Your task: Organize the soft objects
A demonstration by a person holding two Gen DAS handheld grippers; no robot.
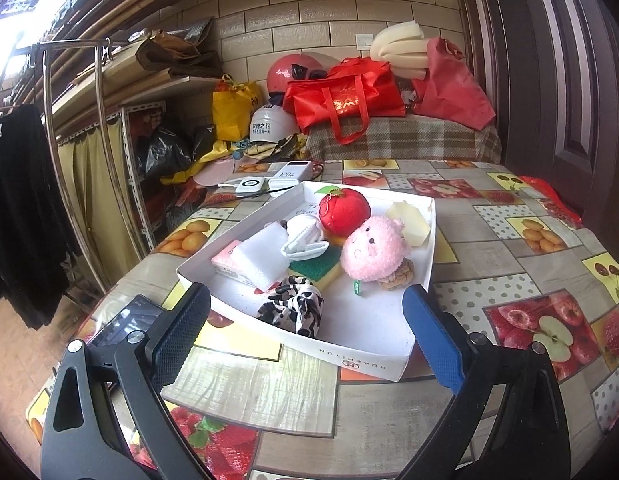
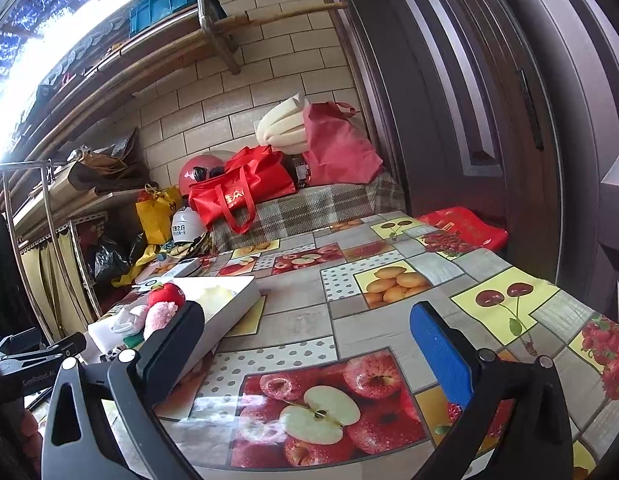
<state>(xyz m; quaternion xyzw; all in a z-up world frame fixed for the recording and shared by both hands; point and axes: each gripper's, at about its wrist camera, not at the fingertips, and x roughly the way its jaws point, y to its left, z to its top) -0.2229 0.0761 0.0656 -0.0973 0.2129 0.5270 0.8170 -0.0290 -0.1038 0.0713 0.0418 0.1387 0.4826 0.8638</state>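
Soft things gathered in the white tray (image 1: 389, 364) near the surface's left edge: pink plush (image 1: 375, 250), red apple plush (image 1: 344, 210), sponge (image 1: 315, 270), spotted scrunchie (image 1: 293, 308). Left hand-held gripper (image 1: 305, 320) released, hovering at the tray's near rim, likely to pick. Right hand-held gripper (image 2: 309, 340) released over bare surface (image 2: 301, 320), empty, kept clear.
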